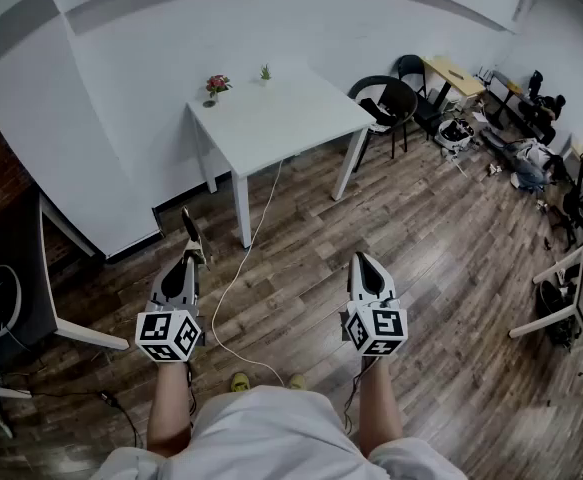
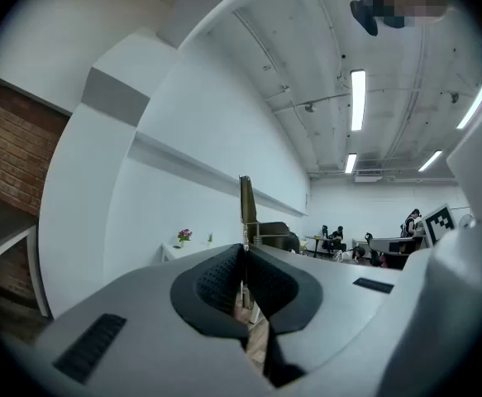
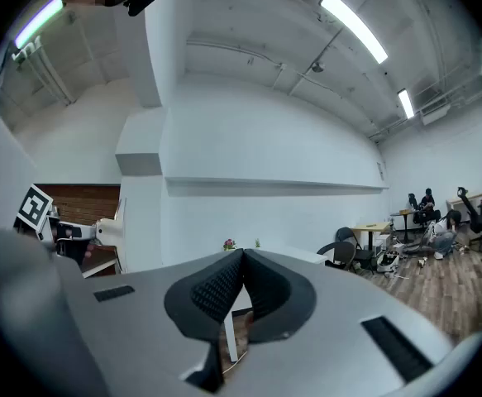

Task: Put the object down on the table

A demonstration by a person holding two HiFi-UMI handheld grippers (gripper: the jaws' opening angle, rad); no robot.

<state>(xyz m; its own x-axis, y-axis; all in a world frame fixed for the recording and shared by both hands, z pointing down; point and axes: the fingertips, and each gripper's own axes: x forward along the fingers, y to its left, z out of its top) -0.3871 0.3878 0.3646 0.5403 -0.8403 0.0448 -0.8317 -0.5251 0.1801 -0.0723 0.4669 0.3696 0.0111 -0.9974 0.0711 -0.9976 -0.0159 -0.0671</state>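
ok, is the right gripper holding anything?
No, the right gripper has its jaws closed pad to pad with nothing between them; the thin flat strip is in the left gripper.

Right tool (image 3: 242, 255), jaws fully together.

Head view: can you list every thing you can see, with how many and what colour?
Table: one, white, by the far wall.
Flowers: one bunch, pink, table's far left corner.
Little plant: one, green, beside the flowers.
Chairs: two, black, right of the table.
Cable: one, white, on the brown wood floor.
Thin flat piece: one, dark, pinched in the left claw.
Left claw: one, white and black, shut.
Right claw: one, white and black, shut, empty.
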